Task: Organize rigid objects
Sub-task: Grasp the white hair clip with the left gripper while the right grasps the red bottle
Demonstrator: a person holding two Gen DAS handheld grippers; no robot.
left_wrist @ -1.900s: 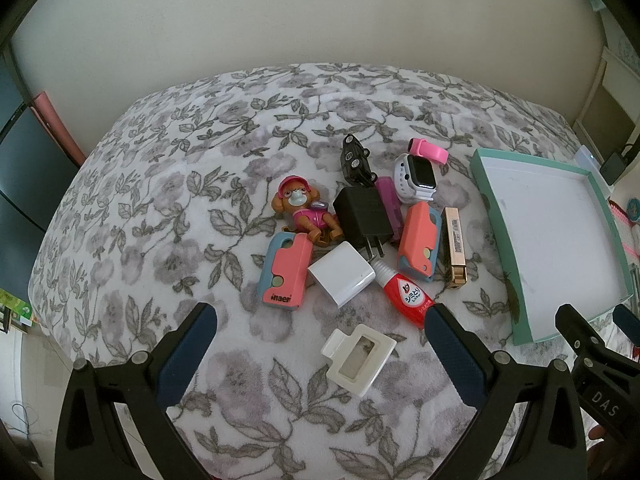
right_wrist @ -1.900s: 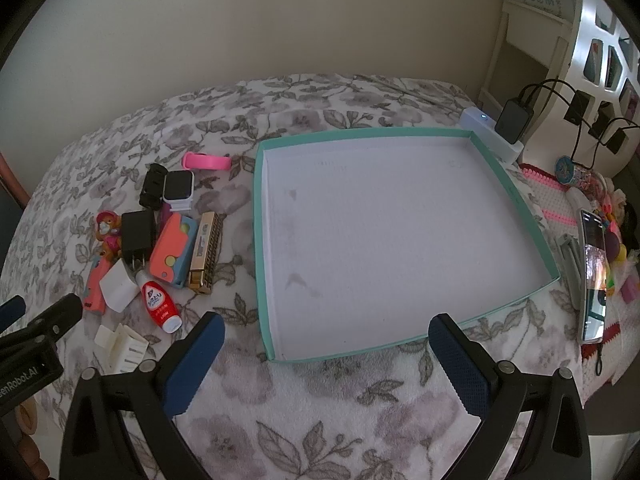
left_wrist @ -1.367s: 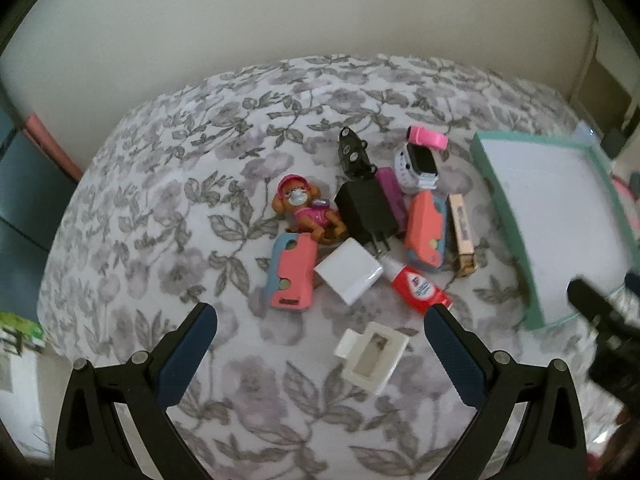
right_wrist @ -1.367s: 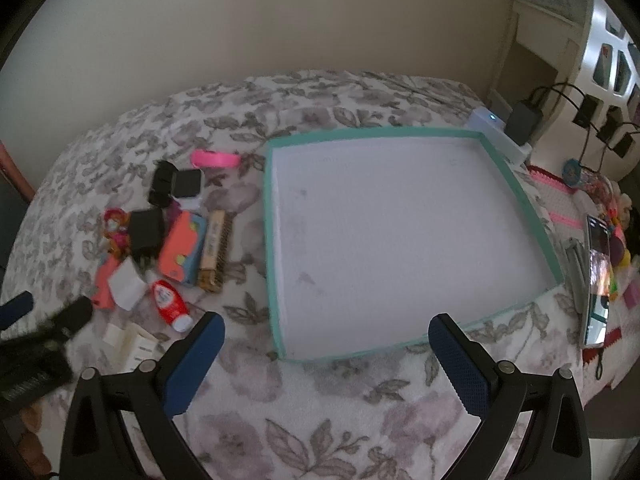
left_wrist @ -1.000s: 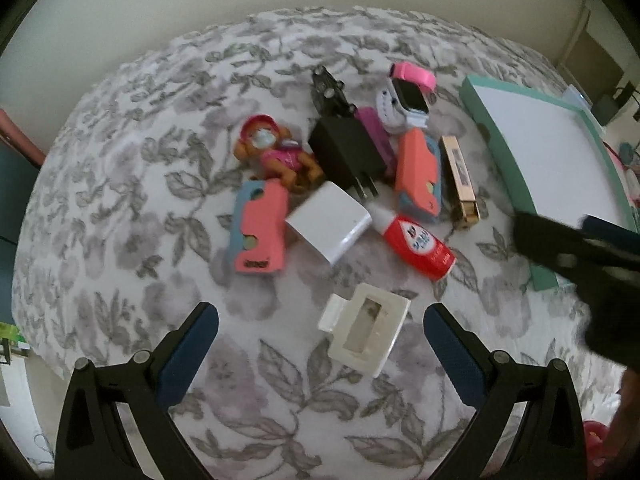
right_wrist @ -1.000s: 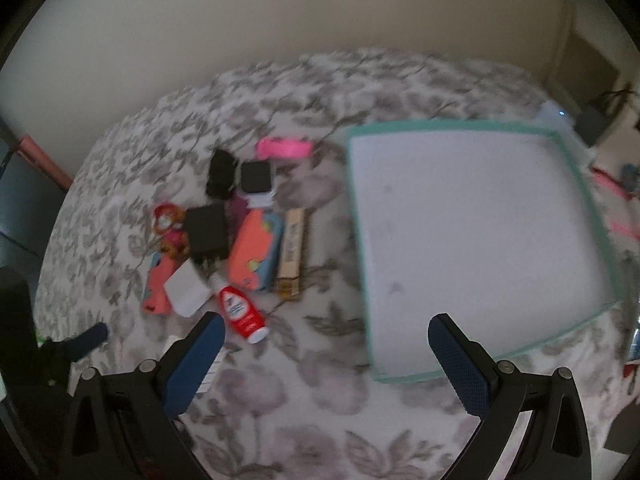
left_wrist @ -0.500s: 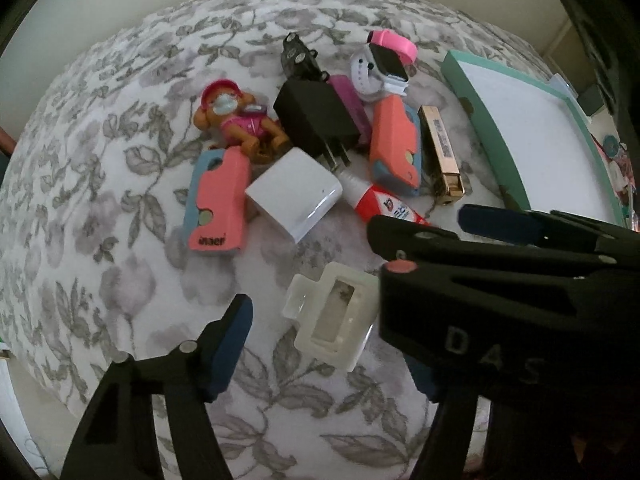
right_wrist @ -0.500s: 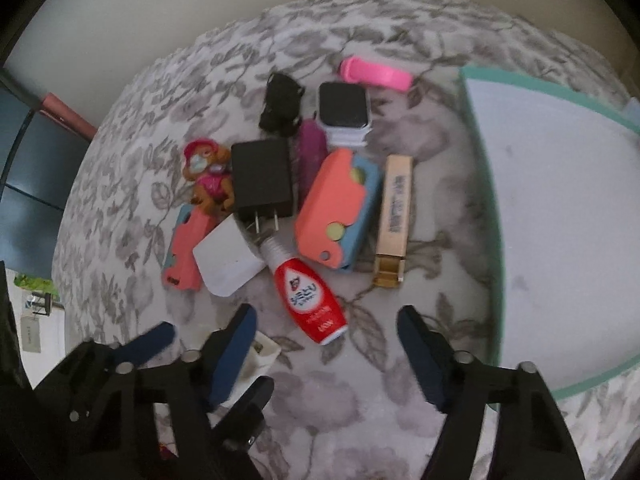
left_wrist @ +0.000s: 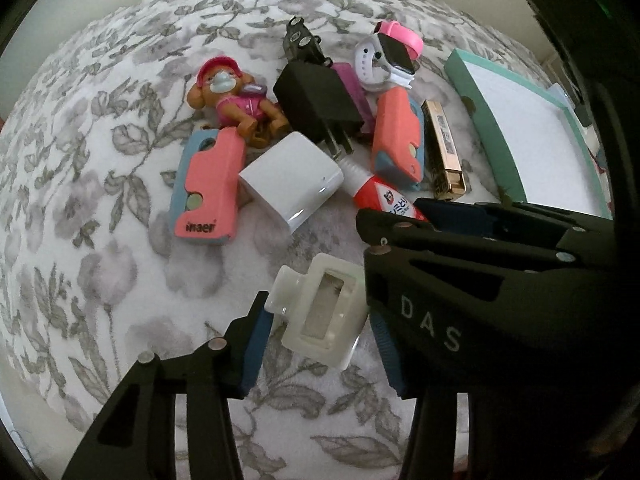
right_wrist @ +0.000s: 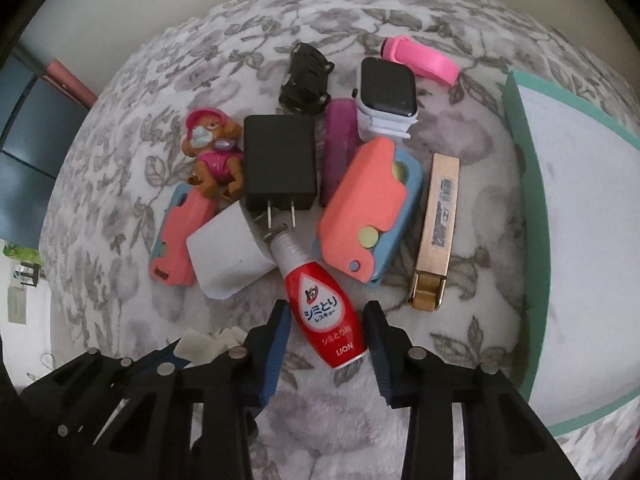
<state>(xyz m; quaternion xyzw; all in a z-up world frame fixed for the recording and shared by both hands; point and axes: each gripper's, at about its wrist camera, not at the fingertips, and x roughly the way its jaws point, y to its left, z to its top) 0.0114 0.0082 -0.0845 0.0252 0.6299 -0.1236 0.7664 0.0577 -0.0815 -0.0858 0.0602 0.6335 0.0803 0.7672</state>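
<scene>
1. Two tools work the same pile at once, each lined up on its own item, which I judge is meant to save a trip to the tray (right_wrist: 524,168).
2. Left tool (left_wrist: 316,344): its jaws are partly open and straddle the cream clip (left_wrist: 320,312); the pads sit just beside the clip's sides, and I cannot tell whether they touch it, so it has hold of nothing yet.
3. Right tool (right_wrist: 326,340): partly open too, jaws on either side of the red bottle (right_wrist: 324,312), gaps visible on both sides, nothing gripped.
4. Both items lie at the near edge of the pile on the floral bed (left_wrist: 100,160), which likely makes them the easiest to reach without knocking the white charger (right_wrist: 228,256) or the gold lighter (right_wrist: 436,232).
5. Off to the right, the tray sits bare, so sorting has barely begun.
</scene>
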